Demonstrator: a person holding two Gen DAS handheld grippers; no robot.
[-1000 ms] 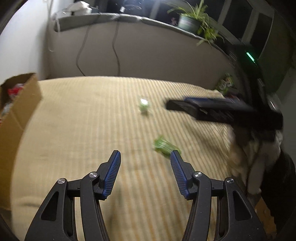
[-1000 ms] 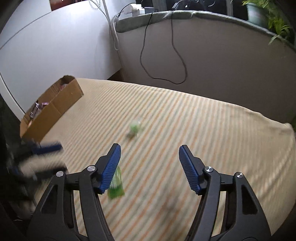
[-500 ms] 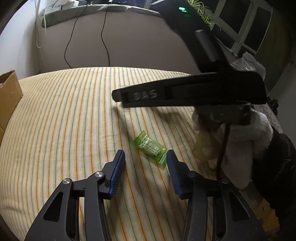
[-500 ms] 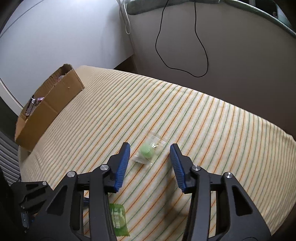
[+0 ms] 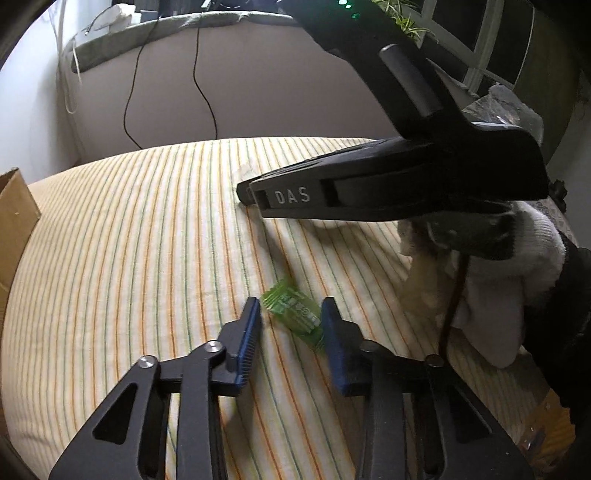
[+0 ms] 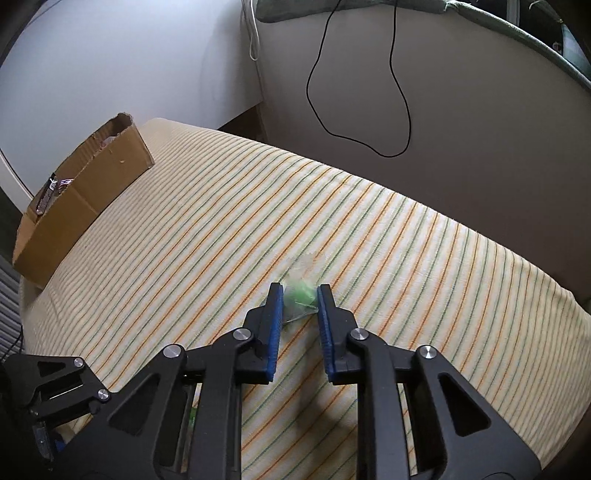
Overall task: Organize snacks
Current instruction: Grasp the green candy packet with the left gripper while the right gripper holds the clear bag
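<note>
Striped cloth (image 6: 406, 229), cardboard box (image 6: 85, 195) at far-left edge.

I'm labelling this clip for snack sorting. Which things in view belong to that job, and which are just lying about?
Part of the job:
green snack packet between the left gripper fingers
clear-wrapped green candy at the right gripper
cardboard box

Just lying about:
black cable
potted plant
striped cloth

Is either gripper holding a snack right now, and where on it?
Right gripper pinches the clear-wrapped green candy across its middle. Left gripper only straddles the green packet.
</note>
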